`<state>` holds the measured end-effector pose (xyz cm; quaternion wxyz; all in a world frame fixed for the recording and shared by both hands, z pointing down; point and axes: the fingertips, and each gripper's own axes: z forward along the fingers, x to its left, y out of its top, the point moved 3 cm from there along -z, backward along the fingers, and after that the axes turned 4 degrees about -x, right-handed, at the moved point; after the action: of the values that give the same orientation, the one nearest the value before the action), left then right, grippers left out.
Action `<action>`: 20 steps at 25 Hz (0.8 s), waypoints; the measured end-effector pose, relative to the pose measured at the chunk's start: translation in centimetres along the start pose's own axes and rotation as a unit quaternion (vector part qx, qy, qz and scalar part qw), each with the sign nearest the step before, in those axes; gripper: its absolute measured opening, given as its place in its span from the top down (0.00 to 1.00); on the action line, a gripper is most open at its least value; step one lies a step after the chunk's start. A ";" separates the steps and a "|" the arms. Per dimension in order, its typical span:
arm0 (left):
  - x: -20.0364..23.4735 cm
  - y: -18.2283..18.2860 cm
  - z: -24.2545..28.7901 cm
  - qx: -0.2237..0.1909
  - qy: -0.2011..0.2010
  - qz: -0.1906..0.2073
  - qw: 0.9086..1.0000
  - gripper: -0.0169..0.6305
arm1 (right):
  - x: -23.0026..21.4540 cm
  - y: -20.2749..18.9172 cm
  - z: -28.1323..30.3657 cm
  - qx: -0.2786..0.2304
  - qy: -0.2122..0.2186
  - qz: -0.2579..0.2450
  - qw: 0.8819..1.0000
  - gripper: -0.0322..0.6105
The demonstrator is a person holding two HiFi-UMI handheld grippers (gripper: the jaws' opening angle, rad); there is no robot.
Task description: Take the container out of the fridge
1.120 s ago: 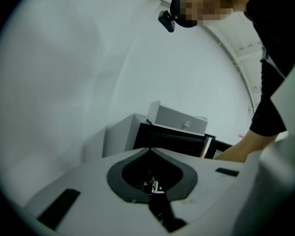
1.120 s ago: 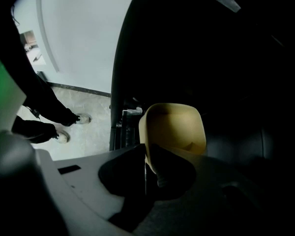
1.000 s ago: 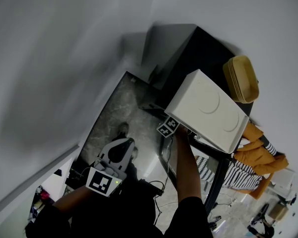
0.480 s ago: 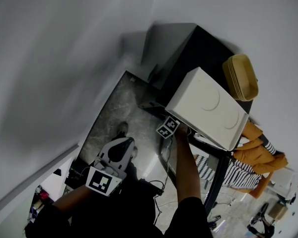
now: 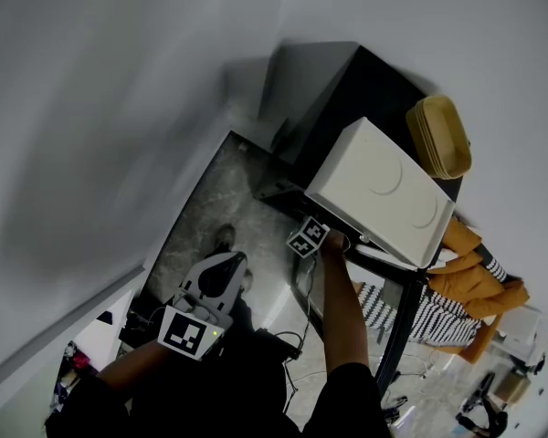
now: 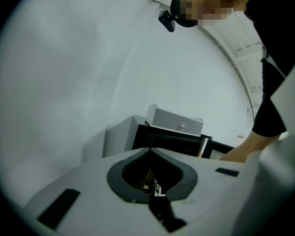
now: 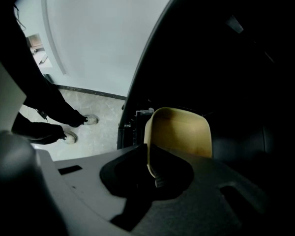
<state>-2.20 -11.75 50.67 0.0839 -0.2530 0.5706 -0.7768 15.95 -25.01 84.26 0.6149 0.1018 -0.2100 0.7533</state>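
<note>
A tan plastic container (image 7: 179,134) stands in the dark fridge interior (image 7: 246,82) in the right gripper view. My right gripper (image 7: 155,173) is shut on its near rim. In the head view only that gripper's marker cube (image 5: 308,237) shows, at the edge of a white box (image 5: 379,199) that hides the jaws. A tan container (image 5: 441,138) also lies beyond the white box; whether it is the same one I cannot tell. My left gripper (image 5: 221,267) hangs low over the floor, shut and empty (image 6: 150,152).
The black fridge (image 6: 167,140) stands against the white wall with the white box (image 6: 179,121) on top. Grey marble floor (image 5: 210,217) lies before it, and the person's shoes (image 7: 76,127) stand there. Orange and striped cloth (image 5: 466,281) hangs at the right.
The white box and tan container have drifted slightly up and left in the head view. Both grippers keep their places.
</note>
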 end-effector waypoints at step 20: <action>-1.2 0.7 -3.4 -0.025 -0.001 0.006 1.000 0.97 | 4.9 -0.1 -3.9 -0.008 0.011 0.016 1.000 0.93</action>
<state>-2.92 -8.55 48.92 0.0827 -0.2518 0.5915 -0.7615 15.32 -18.91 82.83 0.6055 0.0853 -0.2105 0.7627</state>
